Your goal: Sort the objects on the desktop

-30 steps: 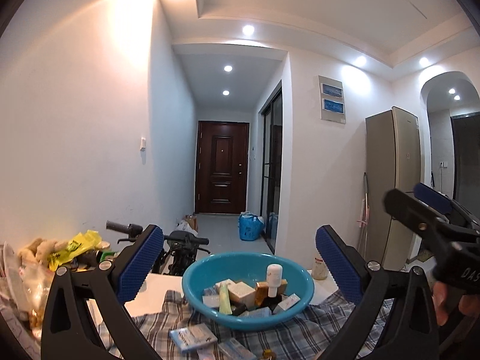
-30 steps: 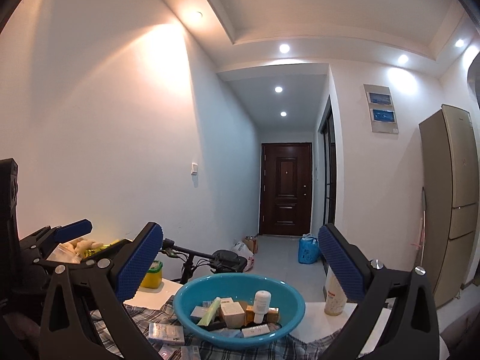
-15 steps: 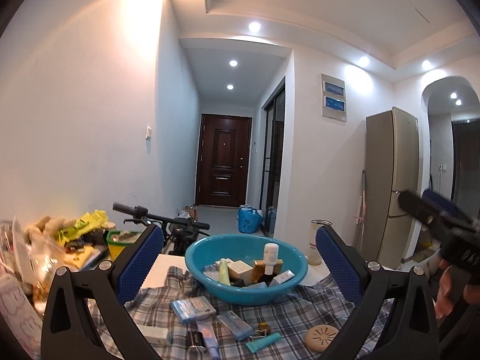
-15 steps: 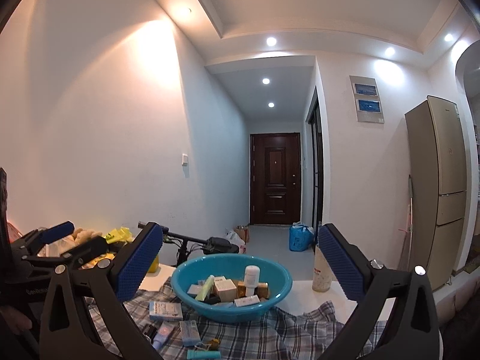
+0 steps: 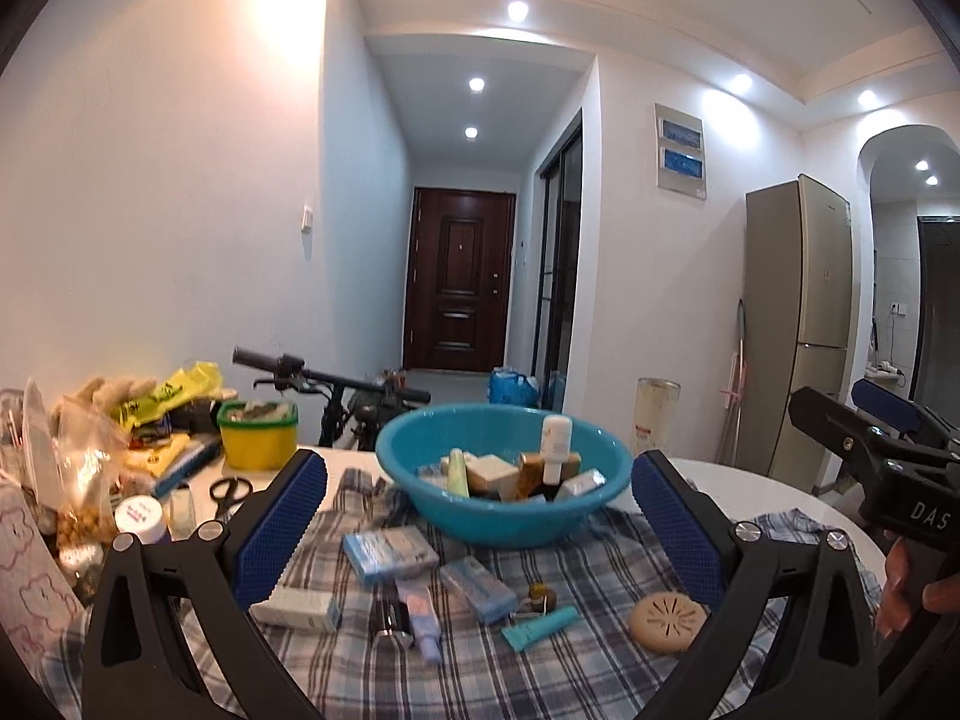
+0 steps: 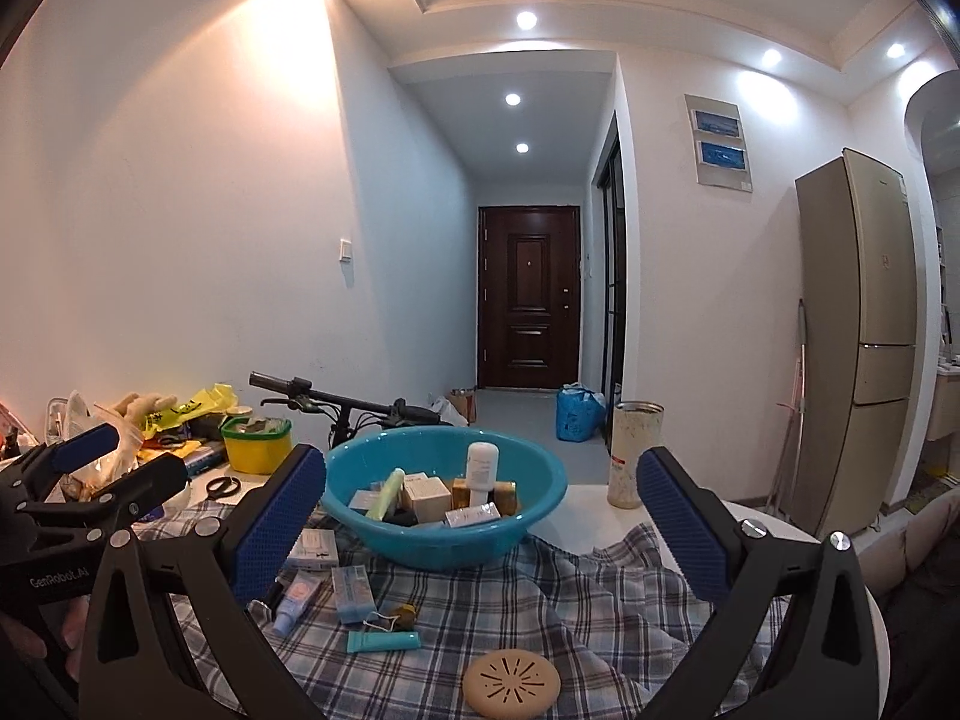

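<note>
A blue basin (image 5: 504, 513) (image 6: 444, 546) holding small boxes, tubes and a white bottle (image 5: 555, 441) sits on a plaid cloth (image 5: 540, 660). In front of it lie a light blue box (image 5: 390, 552), another blue box (image 5: 480, 588), a teal tube (image 5: 540, 636) (image 6: 384, 639), a pink-capped tube (image 5: 423, 624) and a round beige disc (image 5: 666, 621) (image 6: 510, 681). My left gripper (image 5: 480, 522) is open and empty above the loose items. My right gripper (image 6: 480, 516) is open and empty, near the basin.
At the left stand a yellow tub with green rim (image 5: 258, 438), scissors (image 5: 228, 489), bags and clutter (image 5: 90, 450). A tall jar (image 6: 633, 453) stands right of the basin. Bicycle handlebars (image 5: 324, 375) rise behind the table.
Both grippers have tilted down and pulled back: the cloth and the loose items in front of the basin have come into view. Both stay open.
</note>
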The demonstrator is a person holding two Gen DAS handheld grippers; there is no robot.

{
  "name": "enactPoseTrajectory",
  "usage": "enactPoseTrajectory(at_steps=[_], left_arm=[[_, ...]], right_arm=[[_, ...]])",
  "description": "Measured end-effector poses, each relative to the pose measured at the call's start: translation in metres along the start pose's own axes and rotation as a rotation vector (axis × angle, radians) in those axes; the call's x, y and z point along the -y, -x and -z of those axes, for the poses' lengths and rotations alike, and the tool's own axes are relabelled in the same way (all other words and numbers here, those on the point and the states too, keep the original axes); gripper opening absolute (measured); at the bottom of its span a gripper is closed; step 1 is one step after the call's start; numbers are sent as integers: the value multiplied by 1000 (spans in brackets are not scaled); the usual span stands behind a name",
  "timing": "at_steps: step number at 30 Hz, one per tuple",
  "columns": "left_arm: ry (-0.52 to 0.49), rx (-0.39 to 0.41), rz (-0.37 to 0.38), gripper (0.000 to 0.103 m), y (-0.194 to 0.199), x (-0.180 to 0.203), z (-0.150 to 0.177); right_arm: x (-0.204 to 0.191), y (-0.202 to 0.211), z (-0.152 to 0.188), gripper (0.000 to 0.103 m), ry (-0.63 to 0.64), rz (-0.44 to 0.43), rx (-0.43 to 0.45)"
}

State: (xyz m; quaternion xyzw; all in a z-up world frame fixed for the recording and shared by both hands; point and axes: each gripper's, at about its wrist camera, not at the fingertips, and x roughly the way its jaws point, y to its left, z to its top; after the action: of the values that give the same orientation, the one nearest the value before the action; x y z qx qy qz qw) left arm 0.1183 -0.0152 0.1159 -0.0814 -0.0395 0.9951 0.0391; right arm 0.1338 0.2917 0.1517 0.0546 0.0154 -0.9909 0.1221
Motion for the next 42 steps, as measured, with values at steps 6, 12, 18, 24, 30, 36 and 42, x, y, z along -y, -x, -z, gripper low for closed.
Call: enactPoseTrajectory(at_steps=[6,12,18,24,30,36,42], left_arm=[[-14,4,-23,103,-4,-1,19],[-30,-6,-62,103,-17,-4,44],[-15,-23,-86,103,-25,-11,62],[10,-37,-77,103,-32,-19,78],[15,1,-63,103,-33,-18,90],[-40,-20,-58,103,-38,-7,95],[-6,-81,-77,103,-51,-15,98]], right_arm=[[10,-11,19,103,-31,11,-50],[17,-20,39,103,-58,25,-69],[16,-27,56,103,-56,-7,-83],[8,-31,77,103,-30,-25,-53],[-8,-33,91,103,44,-48,-14],[-23,-36,104,103,79,-78,-21],[-29,-46,111,103,98,-92,-98]])
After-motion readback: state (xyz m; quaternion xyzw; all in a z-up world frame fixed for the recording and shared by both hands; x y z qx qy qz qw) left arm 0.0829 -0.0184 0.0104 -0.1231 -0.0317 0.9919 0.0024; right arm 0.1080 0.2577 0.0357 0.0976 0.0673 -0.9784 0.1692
